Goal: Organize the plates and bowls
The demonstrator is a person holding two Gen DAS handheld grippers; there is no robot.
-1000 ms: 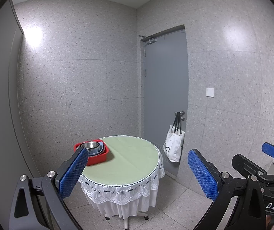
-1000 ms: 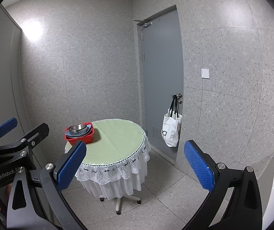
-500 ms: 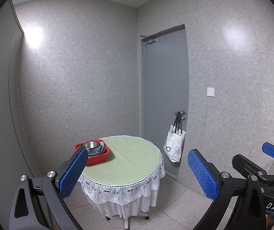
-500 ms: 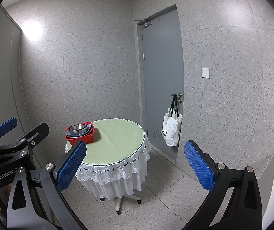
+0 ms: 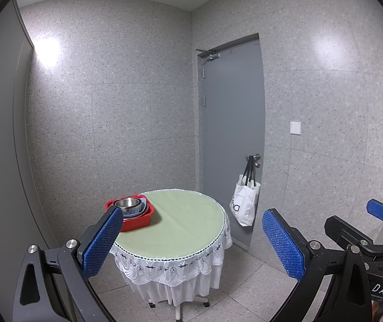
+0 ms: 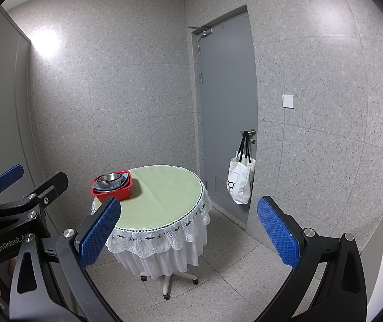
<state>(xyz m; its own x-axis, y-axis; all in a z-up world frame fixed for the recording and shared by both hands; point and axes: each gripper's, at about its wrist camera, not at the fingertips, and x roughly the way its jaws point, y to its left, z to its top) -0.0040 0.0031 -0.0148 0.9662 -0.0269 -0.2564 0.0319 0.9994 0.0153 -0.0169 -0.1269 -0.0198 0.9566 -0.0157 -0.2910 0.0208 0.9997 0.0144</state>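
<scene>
Left wrist view: one round worktop (image 5: 188, 222) with a green cover and white lace skirt stands on a wheeled pedestal. One red basin (image 5: 137, 218) sits at the worktop's far-left edge. Inside it lies one steel bowl (image 5: 127, 202), stacked on blue dishes (image 5: 140, 209); their number cannot be told. One grey door (image 5: 231, 123) stands behind the worktop, with one white tote bag (image 5: 245, 204) hanging from its handle. The left tool (image 5: 191, 238) has its two blue pads spread wide apart, holding nothing. The basin lies well ahead of the tool, just beyond the left pad's tip. Part of the right tool shows at the lower right edge.

Right wrist view: the same one worktop (image 6: 164, 196), one red basin (image 6: 116, 191), one steel bowl (image 6: 108, 178) and one tote bag (image 6: 241, 182) appear. The right tool (image 6: 188, 233) has its pads wide apart and empty. The basin lies ahead and left of it, well apart. The left tool's body shows at the left edge.
</scene>
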